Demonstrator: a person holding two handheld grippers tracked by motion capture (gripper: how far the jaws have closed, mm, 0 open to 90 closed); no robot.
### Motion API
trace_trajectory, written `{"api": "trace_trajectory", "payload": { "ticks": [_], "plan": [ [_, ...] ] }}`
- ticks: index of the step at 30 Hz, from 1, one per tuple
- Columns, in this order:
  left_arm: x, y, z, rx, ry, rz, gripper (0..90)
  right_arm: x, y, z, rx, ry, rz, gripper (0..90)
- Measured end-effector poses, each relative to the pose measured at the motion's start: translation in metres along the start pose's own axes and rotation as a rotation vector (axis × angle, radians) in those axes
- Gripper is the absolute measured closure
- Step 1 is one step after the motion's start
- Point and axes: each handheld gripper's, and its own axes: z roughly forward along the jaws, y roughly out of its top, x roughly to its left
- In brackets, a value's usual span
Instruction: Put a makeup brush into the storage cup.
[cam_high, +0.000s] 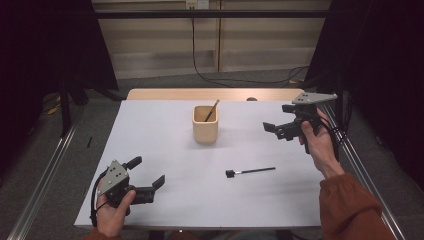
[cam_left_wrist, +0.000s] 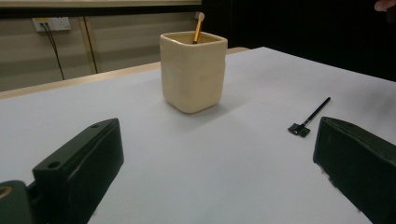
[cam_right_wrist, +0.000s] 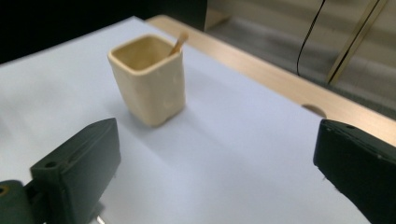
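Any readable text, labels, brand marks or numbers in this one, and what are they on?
None can be read.
Cream cup: plain walls, no print.
Wooden stick in the cup: no marking.
Black brush on the white table cover: no marking at this size.
Left gripper and right gripper: no lettering.
Wall socket: too blurred to tell.

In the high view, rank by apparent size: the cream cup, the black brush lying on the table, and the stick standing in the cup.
1. Cream cup, clearly the bulkiest.
2. Black brush, longer than the cup is wide but very thin.
3. Wooden stick, smallest as seen; its lower part is hidden inside the cup, so its full length cannot be told.
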Motion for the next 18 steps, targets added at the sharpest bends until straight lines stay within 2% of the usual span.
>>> {"api": "trace_trajectory", "payload": {
  "ticks": [3,9,18],
  "plan": [
    [0.000,0.000,0.000,0.001,0.000,0.001,1.9,-0.002,0.001,0.005,0.071,0.039,0.013,0.6],
    [0.000,0.000,0.000,0.001,0.001,0.001,1.9,-0.004,0.001,0.011,0.150,0.076,0.012,0.5],
    [-0.001,0.000,0.000,-0.002,-0.003,-0.001,1.9,-0.005,-0.005,0.026,0.342,0.120,0.040,3.3]
  ]
}}
